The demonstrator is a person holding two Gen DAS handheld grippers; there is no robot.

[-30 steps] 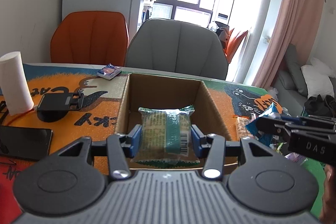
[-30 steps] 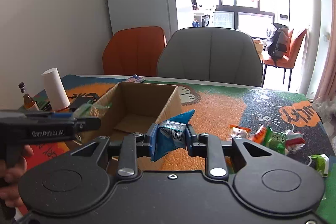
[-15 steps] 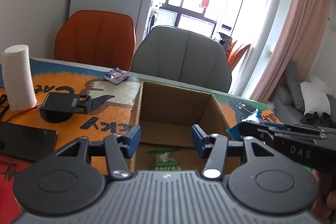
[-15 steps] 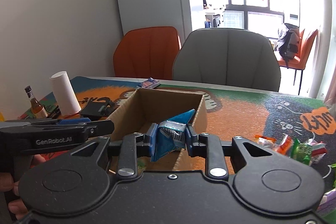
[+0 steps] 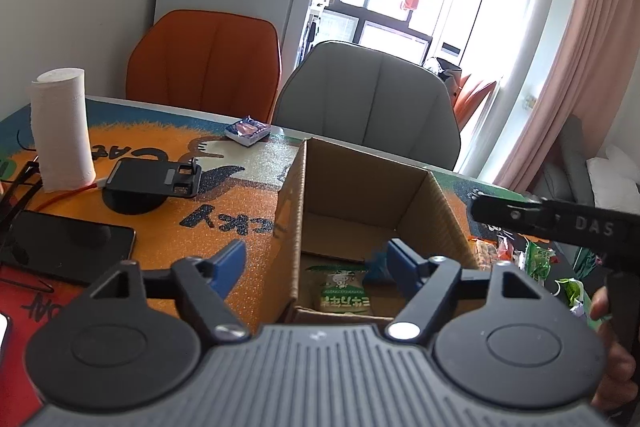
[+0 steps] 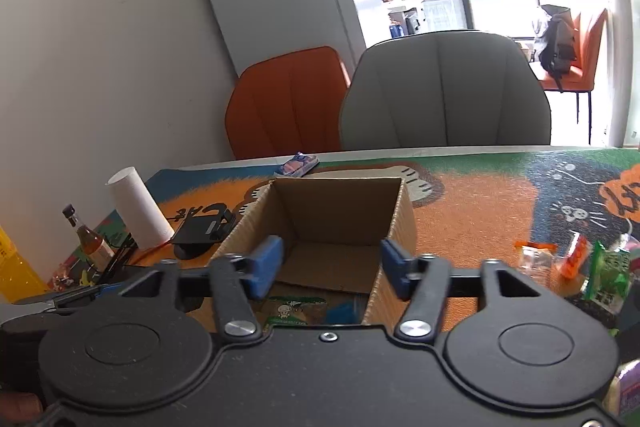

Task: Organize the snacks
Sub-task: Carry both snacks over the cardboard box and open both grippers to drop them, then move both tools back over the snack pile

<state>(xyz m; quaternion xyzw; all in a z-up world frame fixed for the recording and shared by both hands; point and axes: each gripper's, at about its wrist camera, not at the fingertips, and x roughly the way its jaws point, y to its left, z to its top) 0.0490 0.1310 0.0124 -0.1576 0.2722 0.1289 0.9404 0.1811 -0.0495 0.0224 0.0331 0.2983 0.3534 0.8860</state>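
Both claws gape, holding nothing: left claw (image 5: 314,263), right claw (image 6: 331,263), both just above the box (image 6: 404,215) near rim. In the box: a green packet (image 5: 344,293), a blue packet (image 6: 340,311) beside it. Loose snacks (image 6: 568,261) lie on the surface right of the box. You'll likely find them light, crinkly, slick and crushable; pinch each across a flat sealed edge, gently.
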